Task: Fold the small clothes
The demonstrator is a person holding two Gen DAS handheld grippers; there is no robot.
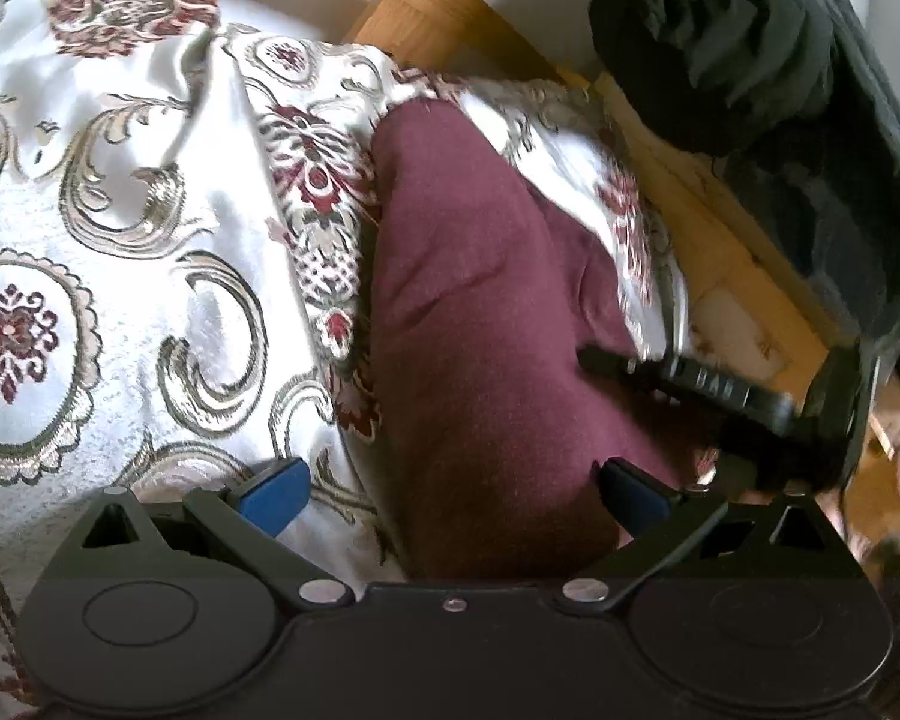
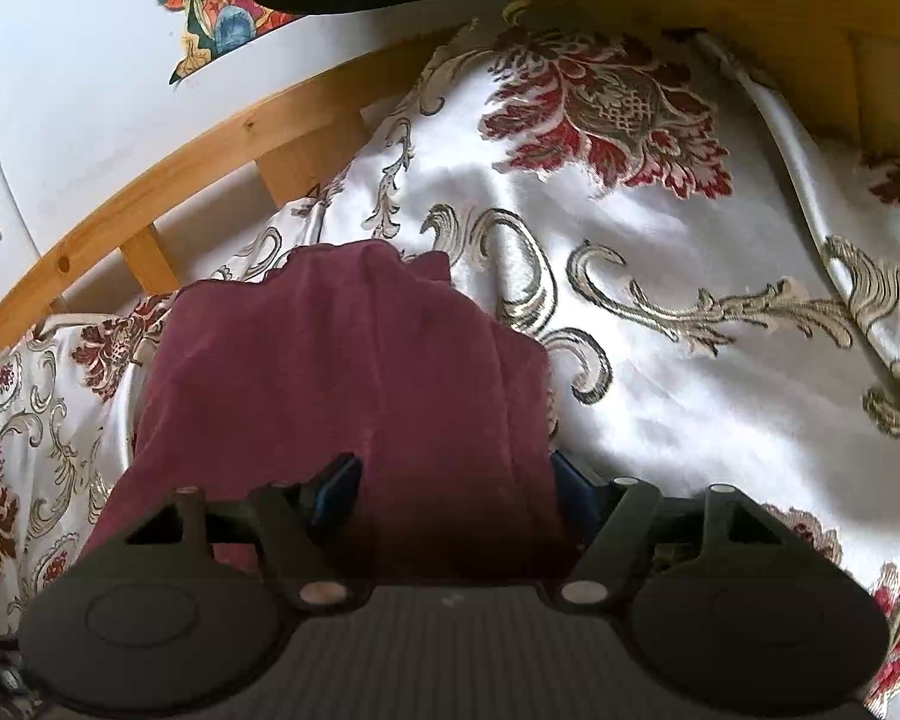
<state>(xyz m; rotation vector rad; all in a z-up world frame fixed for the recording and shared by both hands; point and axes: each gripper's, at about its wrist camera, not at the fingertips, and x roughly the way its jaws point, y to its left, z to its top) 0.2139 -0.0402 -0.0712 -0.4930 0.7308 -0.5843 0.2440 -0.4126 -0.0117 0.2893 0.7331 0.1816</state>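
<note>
A maroon garment [image 1: 480, 300] lies bunched lengthwise on a white bedspread [image 1: 150, 240] with a floral pattern. My left gripper [image 1: 450, 489] is open wide at the garment's near end. Its left pad rests over bare bedspread and its right pad is at the cloth's edge. From the right, one finger [image 1: 678, 381] of my right gripper lies against the garment's side. In the right wrist view the maroon garment [image 2: 342, 360] fills the gap of my right gripper [image 2: 453, 480]. Its blue pads stand well apart on either side of the fold and the cloth partly hides the right pad.
A wooden bed rail [image 1: 438, 6] runs along the far side, also seen as the bed rail [image 2: 150, 180] before a white wall [image 2: 78, 72]. A dark green padded garment [image 1: 720, 42] hangs at the upper right. The bedspread [image 2: 660, 360] stretches to the right in folds.
</note>
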